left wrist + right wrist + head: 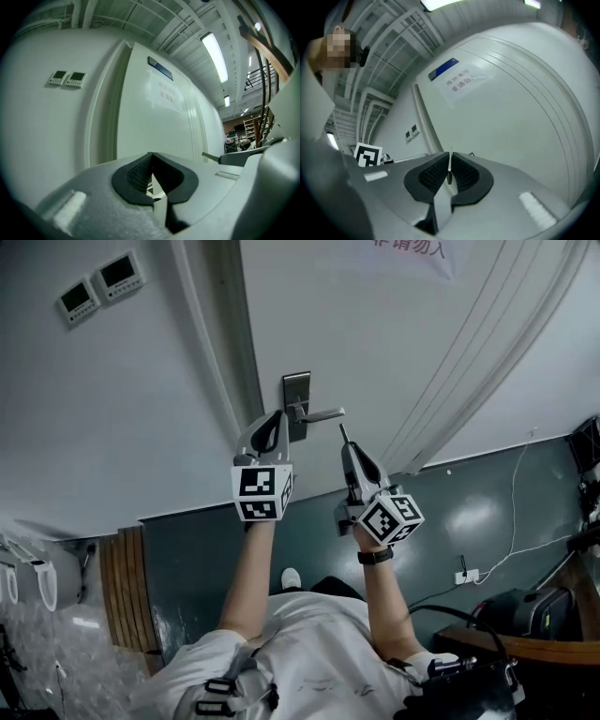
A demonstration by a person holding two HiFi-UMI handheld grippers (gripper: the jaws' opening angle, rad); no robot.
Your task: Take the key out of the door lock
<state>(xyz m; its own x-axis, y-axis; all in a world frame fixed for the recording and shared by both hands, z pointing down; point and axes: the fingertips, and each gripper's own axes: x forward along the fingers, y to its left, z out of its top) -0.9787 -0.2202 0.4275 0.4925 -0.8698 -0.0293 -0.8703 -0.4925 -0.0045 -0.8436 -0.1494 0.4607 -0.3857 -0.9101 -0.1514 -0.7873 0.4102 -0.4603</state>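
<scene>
A steel lock plate with a lever handle sits on the white door. My right gripper is held just right of the handle, apart from the plate, shut on a thin metal key whose blade sticks out past the fingertips. In the right gripper view the key stands edge-on between the black pads of that gripper. My left gripper is at the plate's left edge. In its own view the left gripper has its pads together with nothing between them.
Two wall control panels hang left of the door frame. A paper notice is stuck on the door. Below on the floor are a slatted wooden bench, a wall socket with a cable and a dark bag.
</scene>
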